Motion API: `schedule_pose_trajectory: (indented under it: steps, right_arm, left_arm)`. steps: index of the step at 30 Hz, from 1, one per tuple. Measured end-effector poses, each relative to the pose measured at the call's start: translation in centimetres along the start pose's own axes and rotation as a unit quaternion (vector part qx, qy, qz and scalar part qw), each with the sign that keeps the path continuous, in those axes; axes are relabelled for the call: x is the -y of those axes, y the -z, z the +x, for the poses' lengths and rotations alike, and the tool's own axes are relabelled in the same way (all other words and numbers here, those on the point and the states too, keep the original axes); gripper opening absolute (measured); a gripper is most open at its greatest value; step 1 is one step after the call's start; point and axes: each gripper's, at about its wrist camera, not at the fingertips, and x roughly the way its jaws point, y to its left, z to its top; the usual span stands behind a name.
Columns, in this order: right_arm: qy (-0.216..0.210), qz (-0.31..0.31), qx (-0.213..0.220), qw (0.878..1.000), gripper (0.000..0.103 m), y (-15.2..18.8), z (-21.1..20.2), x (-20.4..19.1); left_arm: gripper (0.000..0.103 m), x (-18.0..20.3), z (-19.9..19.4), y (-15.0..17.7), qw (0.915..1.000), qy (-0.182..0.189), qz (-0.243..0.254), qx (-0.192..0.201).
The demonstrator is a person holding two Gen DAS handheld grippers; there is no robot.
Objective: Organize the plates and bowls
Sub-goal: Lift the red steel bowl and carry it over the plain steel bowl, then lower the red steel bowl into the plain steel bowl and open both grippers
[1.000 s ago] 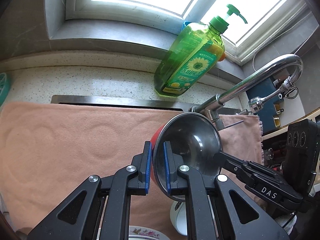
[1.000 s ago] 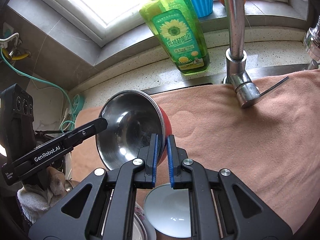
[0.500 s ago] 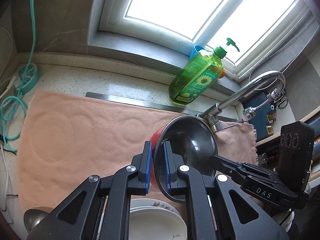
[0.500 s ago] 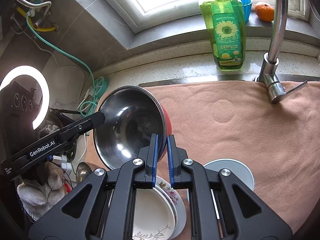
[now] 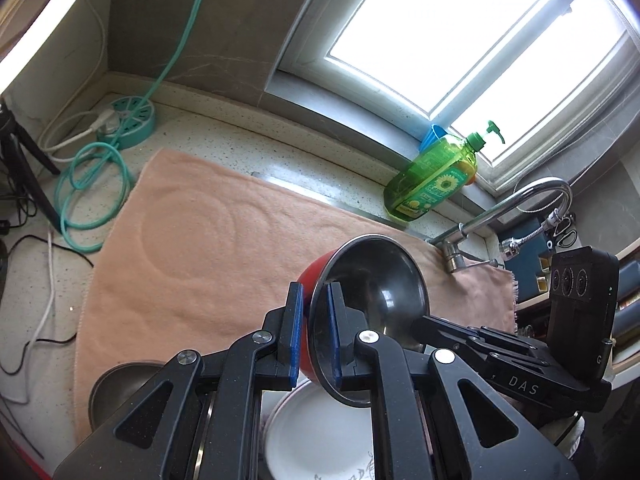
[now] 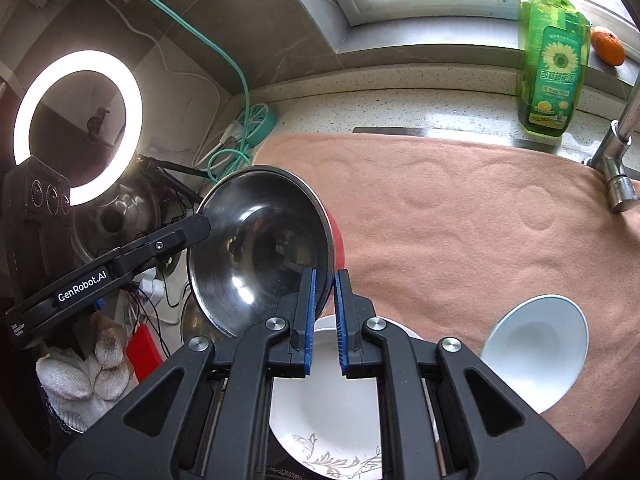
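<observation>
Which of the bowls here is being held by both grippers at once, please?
The steel bowl with the red outside, clamped by its rim between the left gripper and right gripper. The white bowl and small steel bowl lie untouched on the towel.

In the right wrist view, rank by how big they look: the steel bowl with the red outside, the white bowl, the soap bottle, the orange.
1. Steel bowl, though it is held nearest the camera, which inflates it.
2. White bowl and soap bottle look about alike; the bottle stands farther back, so I won't rank them.
3. Orange, clearly smallest.
</observation>
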Motion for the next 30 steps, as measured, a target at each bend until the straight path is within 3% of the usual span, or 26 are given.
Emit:
schedule_pose_trajectory:
  steps: [16, 30]
  right_arm:
    - [-0.028, -0.084, -0.057, 0.994, 0.009, 2.8, 4.6, -7.7]
    - [-0.027, -0.12, -0.11, 0.986, 0.009, 5.0, 9.3, -9.9]
  left_arm:
    - [0.01, -8.7, -4.1, 5.5, 0.9952, -0.027, -0.093, 0.011]
    - [0.01, -13.0, -5.1, 9.8, 0.9881, -0.05, -0.145, 0.004]
